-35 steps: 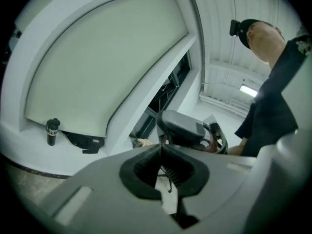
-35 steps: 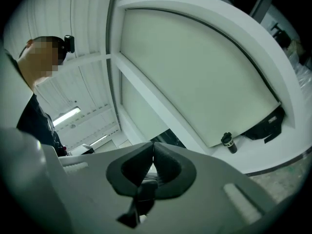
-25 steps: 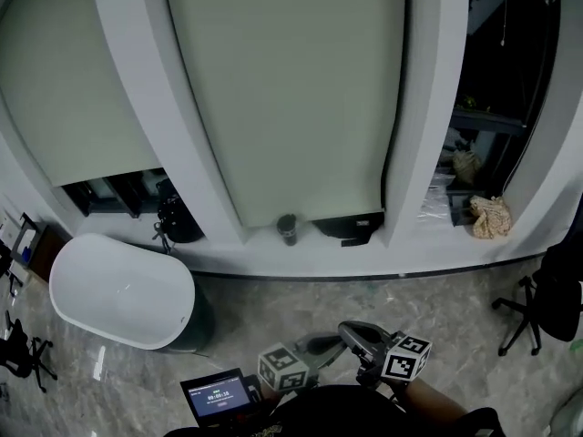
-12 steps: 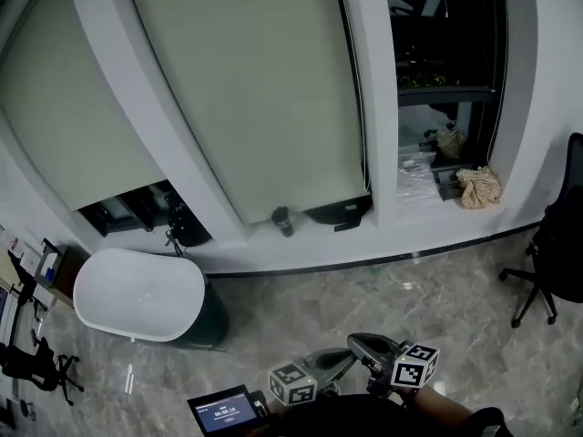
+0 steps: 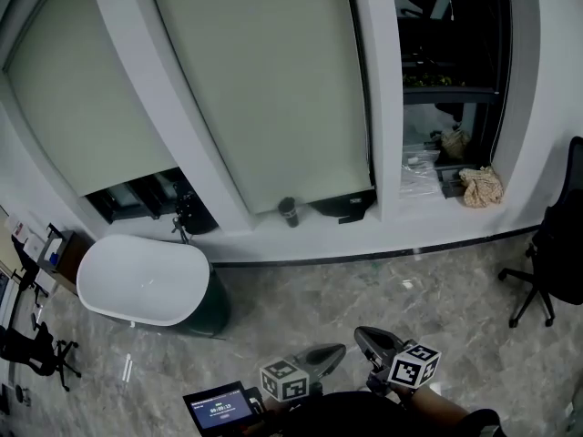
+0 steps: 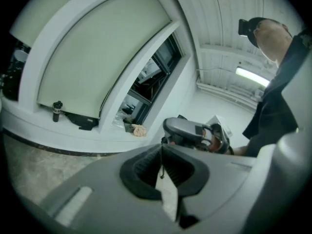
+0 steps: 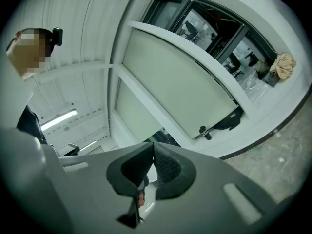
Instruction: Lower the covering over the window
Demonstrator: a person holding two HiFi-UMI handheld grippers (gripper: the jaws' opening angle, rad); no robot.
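Left gripper [image 6: 161,155] has its jaws pressed together with nothing between them, and the right gripper [image 7: 151,152] is closed and empty in the same way. Both are held low and close to the person's body, side by side, much where they sat in the head view a second ago. Just left of them is a small lit screen [image 5: 219,407].

Beyond lies grey marbled floor [image 5: 383,285], with a white bathtub [image 5: 137,280] to the left and a black office chair [image 5: 551,244] at the right edge. Against a second ago the tub sits slightly further right in the head view and the chair higher.

On the white sill [image 5: 301,239] a dark bottle [image 5: 288,211] stands upright. A black object [image 5: 351,205] lies just right of it, and a crumpled beige cloth [image 5: 480,187] lies further right.

Behind the bottle the middle blind [image 5: 264,80] hangs nearly to the sill, its lower edge about level with the bottle's top, the same as a second ago. The left blind [image 5: 86,98] ends higher, leaving a dark strip of glass beneath, also unchanged. The right window [image 5: 446,53] is dark glass, and it and the wall look more upright now.
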